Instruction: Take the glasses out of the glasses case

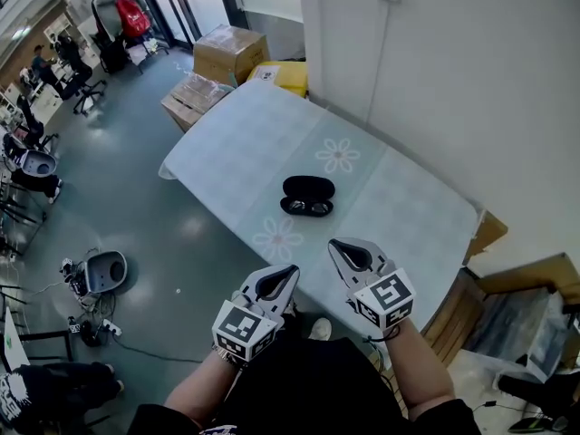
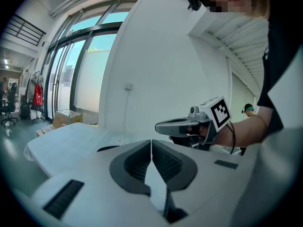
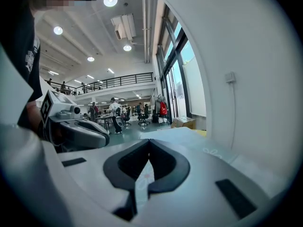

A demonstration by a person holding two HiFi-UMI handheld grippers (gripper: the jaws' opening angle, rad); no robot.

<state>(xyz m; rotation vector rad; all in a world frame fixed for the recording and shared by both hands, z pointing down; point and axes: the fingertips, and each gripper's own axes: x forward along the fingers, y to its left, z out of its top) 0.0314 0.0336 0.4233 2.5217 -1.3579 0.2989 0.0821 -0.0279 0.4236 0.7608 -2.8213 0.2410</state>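
Glasses [image 1: 306,207] lie in the open case [image 1: 308,187] on the table [image 1: 245,143], apart from us. We hold the left gripper [image 1: 288,274] and right gripper [image 1: 337,248] by its near edge, each with jaws pressed together.

Head view: glasses [image 1: 306,207] in case [image 1: 308,188] too small, detail n/a. Left gripper view: case mostly hidden behind left gripper [image 2: 151,142], only dark sliver shows.
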